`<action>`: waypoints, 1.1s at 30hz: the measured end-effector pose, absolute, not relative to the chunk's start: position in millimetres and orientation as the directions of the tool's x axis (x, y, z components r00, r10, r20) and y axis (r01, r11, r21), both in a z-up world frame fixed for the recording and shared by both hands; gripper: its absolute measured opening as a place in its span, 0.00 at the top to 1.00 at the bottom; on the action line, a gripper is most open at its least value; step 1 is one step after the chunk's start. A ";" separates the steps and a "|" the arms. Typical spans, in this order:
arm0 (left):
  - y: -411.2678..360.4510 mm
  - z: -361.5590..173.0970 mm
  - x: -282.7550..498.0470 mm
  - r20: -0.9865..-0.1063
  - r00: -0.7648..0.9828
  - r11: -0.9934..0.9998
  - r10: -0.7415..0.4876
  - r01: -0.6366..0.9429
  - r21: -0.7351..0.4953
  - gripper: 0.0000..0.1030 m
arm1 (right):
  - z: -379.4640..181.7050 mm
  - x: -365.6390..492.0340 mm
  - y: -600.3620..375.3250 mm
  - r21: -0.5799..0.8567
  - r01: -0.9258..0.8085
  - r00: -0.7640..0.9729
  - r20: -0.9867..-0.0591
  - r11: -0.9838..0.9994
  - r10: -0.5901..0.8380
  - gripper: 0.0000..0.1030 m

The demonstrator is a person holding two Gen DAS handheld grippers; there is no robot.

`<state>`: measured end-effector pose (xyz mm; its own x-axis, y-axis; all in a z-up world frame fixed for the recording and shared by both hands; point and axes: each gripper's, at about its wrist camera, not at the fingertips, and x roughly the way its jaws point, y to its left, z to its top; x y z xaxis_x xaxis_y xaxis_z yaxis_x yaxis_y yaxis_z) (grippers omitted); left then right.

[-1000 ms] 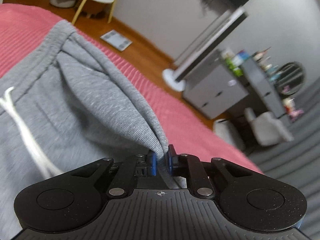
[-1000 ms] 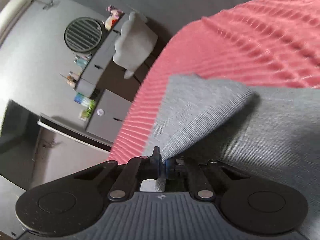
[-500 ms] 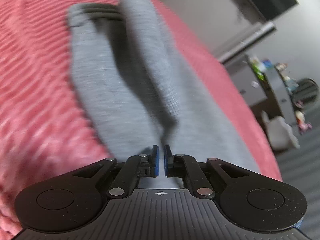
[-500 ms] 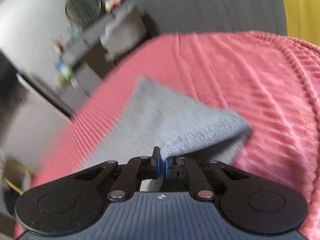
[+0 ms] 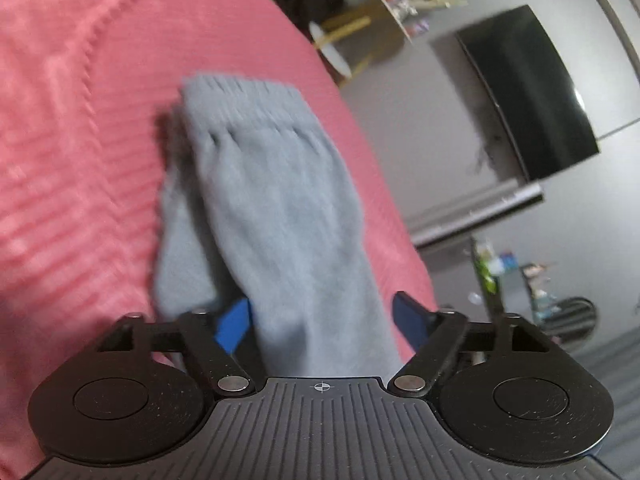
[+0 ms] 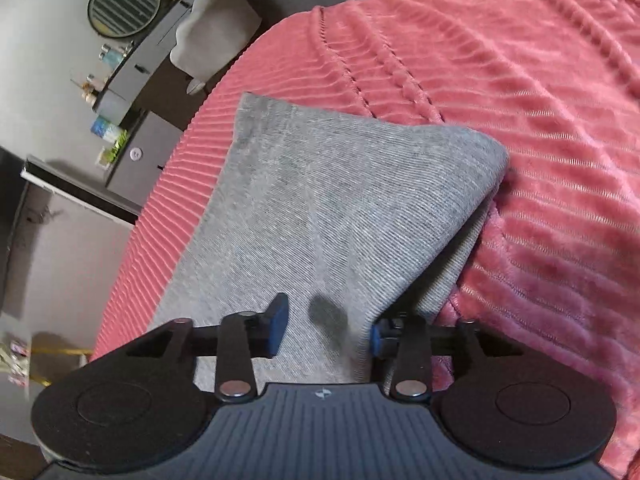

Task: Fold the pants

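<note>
Over gray pants, left claw wide, right claw wide

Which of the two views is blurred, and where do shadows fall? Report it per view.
Left wrist view: motion-blurred, so the grey pants and pink blanket smear, with glare on the TV. Right wrist view: sharp, the knit ribs plain on the pants, a small dark shadow on the cloth ahead of the open right gripper, fisheye bending the room's edges.

Left gripper, right gripper — jaws apart
</note>
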<state>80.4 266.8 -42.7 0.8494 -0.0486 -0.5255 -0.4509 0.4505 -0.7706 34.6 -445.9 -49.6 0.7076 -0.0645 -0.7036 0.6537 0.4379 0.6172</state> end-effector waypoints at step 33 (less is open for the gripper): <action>239.7 -18.4 79.5 -0.747 0.633 0.708 0.204 -0.622 -0.334 0.43 | -19.7 41.0 -432.8 0.042 0.696 0.473 -0.778 0.717 -0.413 0.57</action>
<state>79.5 239.7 -18.4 0.6333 0.2039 -0.7466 -0.6218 0.7084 -0.3340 41.0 -432.8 -19.7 0.4725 -0.4131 -0.7785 0.6960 0.7168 0.0421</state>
